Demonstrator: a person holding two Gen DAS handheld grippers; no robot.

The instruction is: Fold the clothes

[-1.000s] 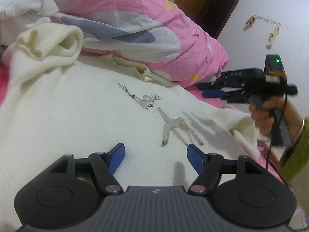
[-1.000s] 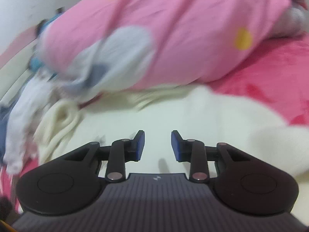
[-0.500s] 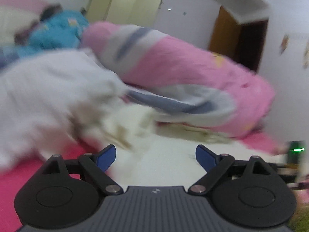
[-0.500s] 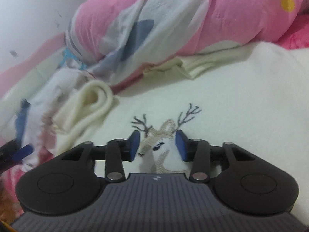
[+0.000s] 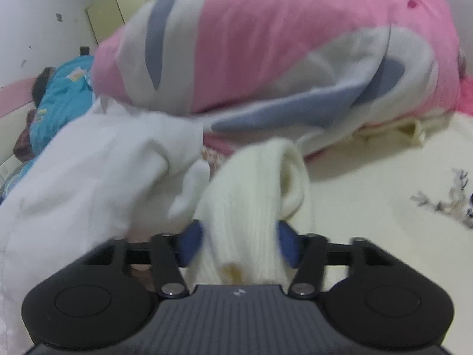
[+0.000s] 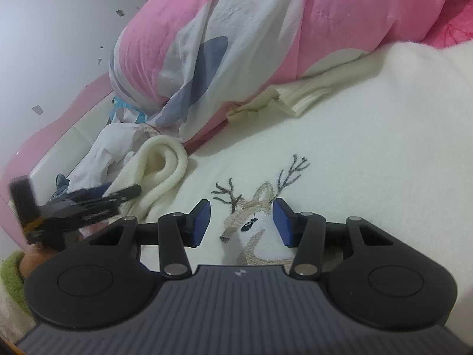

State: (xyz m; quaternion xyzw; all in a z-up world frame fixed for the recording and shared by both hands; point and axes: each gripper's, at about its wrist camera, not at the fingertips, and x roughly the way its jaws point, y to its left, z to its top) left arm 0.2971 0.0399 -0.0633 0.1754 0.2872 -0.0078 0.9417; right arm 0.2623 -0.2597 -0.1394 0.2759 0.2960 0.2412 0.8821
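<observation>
**Sleeve caught at nine o'clock**

Swinging over from the sweater's chest, the left gripper (image 5: 241,244) has just closed its jaws on the cream sleeve (image 5: 260,195). Right gripper (image 6: 241,222) hovers agape, empty, over the sweater (image 6: 369,153)'s deer. Next, probably: carry the sleeve inward across the body.

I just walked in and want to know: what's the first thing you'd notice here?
The big pink quilt heaped at the back of the bed. In front of it lies a cream sweater with a stitched deer, right between the right gripper's open fingers. The left gripper has closed on its ribbed sleeve.
</observation>
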